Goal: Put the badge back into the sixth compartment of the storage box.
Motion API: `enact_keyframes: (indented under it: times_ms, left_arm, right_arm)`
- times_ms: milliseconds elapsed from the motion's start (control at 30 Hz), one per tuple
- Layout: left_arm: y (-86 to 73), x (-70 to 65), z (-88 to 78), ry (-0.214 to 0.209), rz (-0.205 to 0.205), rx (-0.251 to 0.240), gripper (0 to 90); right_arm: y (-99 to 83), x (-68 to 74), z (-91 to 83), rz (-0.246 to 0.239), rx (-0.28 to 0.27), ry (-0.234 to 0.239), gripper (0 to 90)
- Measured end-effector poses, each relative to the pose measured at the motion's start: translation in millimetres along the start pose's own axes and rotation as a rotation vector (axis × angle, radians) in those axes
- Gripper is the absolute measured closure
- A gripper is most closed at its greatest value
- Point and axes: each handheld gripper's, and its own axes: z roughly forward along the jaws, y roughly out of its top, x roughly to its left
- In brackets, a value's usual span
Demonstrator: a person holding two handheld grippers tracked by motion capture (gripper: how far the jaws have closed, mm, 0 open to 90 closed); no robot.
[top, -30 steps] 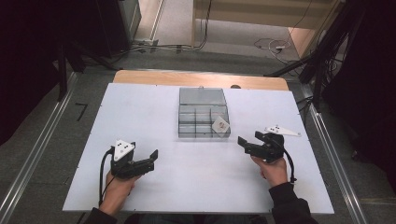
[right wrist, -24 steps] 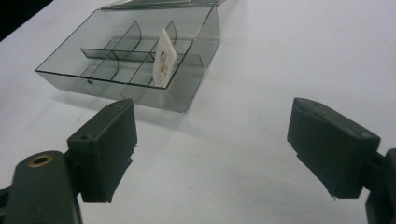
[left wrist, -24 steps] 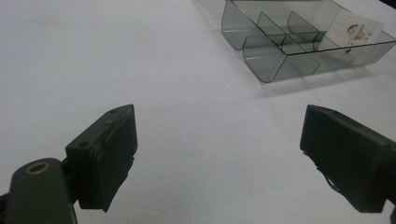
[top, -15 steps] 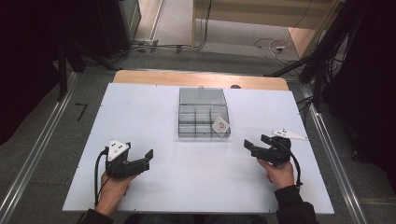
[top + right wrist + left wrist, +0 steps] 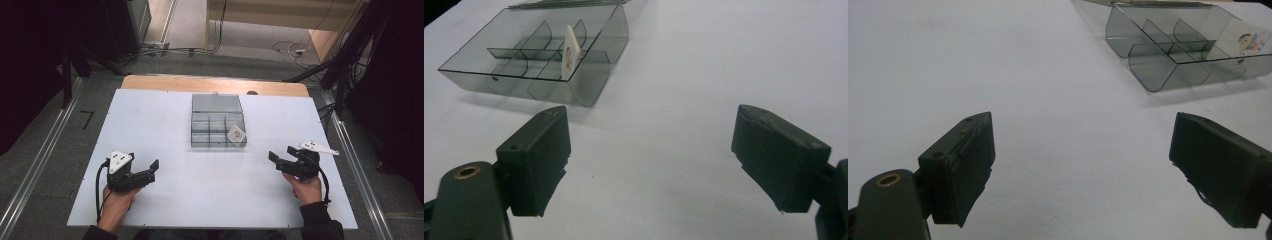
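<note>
A clear grey compartment box (image 5: 210,131) sits on the white table with its lid (image 5: 216,103) folded back flat. A small white card (image 5: 235,134) leans in its near right compartment. My left gripper (image 5: 151,170) rests low near the table's front left, open, with nothing between its jaws. My right gripper (image 5: 281,154) is at the front right, also open and empty. In the left gripper view the gripper (image 5: 1083,135) faces bare table, with the box (image 5: 1168,55) and card (image 5: 1248,40) far to the upper right. The right gripper (image 5: 649,125) points at the table beside the box (image 5: 589,80) and card (image 5: 569,52).
The white table top (image 5: 150,125) has a wooden strip (image 5: 165,82) along its far edge. Metal rails (image 5: 45,155) run along both sides on the grey floor. Cables (image 5: 295,50) lie on the floor beyond the table.
Both hands have drifted outward and a little toward the near edge: the left gripper leftward, the right gripper rightward. Both jaws stay open. The box and card have not moved.
</note>
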Motion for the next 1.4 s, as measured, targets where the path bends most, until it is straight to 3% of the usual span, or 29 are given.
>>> enact_keyframes:
  times_ms: [633,1400]
  left_arm:
    - [-3.3,6.9,-5.5,0.038,0.011,-0.008,11.7]
    - [-9.7,14.6,-20.1,0.075,0.039,-0.017,11.7]
  right_arm:
    - [-11.1,-22.8,-20.5,0.029,-0.005,-0.050,14.2]
    - [-24.4,-38.4,-36.9,0.046,0.009,-0.088,14.2]
